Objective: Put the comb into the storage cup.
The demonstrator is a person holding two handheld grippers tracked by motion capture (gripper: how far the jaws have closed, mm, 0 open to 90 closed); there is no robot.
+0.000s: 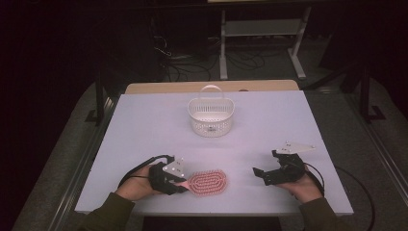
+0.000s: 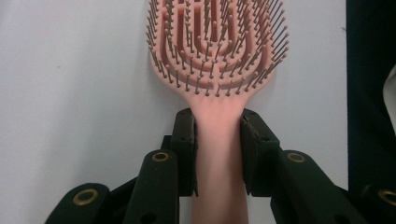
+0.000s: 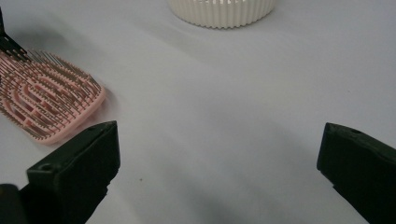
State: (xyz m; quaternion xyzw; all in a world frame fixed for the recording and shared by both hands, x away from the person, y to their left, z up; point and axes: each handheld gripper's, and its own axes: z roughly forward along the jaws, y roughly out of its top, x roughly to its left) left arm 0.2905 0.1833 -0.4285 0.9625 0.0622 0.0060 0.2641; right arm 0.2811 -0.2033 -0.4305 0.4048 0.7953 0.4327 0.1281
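Left gripper view, left tongs (image 2: pixel 218 140) pinching pink hairbrush (image 2: pixel 217 51) handle, high view adds right tongs (image 1: pixel 263 174) spread, apparently empty.

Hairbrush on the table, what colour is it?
Pink hairbrush, seen best in the left gripper view.

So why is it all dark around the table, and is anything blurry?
High view: light falls on the table; the room behind is dim. Left gripper view: the brush is sharp. Right gripper view: the near jaws look soft, and the basket is cut off.

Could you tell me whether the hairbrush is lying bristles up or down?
Bristles up: the hairbrush shows its bristle tips facing the camera.
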